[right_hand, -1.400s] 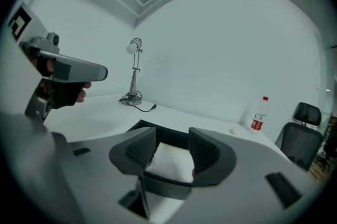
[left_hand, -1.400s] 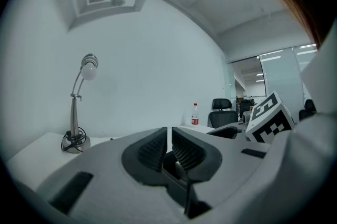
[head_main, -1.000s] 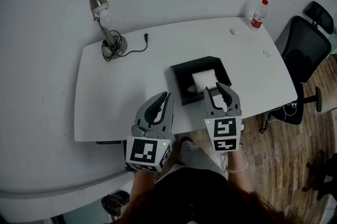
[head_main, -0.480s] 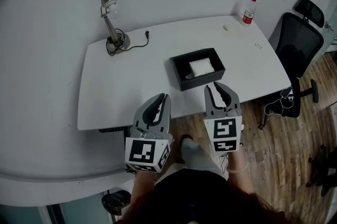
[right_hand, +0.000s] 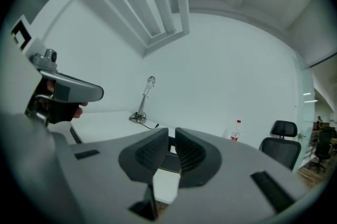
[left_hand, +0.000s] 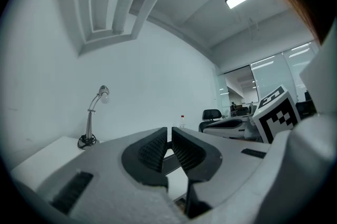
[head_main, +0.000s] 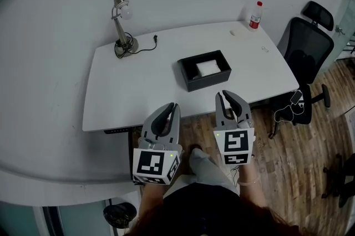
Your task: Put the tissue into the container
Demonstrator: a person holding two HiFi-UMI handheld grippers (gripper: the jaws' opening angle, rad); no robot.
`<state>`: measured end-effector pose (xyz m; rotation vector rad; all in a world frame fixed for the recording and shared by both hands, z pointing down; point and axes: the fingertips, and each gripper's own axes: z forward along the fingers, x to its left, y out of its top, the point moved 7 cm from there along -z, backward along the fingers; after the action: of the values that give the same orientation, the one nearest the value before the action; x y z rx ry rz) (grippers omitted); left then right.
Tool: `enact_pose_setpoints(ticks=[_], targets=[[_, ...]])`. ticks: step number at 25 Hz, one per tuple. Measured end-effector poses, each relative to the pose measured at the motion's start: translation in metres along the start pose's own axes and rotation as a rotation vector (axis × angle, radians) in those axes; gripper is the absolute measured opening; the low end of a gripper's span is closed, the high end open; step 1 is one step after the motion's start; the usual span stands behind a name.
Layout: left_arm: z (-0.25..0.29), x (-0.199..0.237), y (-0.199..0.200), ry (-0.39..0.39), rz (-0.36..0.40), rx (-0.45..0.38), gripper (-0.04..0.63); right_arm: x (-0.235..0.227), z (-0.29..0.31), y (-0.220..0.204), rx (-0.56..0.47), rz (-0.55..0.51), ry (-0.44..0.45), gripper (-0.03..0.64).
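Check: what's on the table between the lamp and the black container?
Head view: only the black cord from the lamp, its plug lying loose toward the container; the rest of that stretch is bare white table.

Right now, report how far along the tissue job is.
Done: the white tissue lies inside the black container on the table. In hand: nothing. The left gripper is shut and empty, the right gripper has its jaws closing with nothing between them, and both hang over the floor, short of the table edge. Left: nothing that shows; the job looks finished.
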<state>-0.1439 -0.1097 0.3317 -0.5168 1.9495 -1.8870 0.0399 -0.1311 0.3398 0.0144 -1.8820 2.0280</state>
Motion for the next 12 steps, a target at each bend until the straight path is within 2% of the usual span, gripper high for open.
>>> enact_pose_setpoints(ticks=[12], targets=[[-0.013,-0.018,-0.004,-0.019,-0.023,-0.016,0.044,0.004,-0.041,0.008,-0.07,0.022,-0.006,0.02]])
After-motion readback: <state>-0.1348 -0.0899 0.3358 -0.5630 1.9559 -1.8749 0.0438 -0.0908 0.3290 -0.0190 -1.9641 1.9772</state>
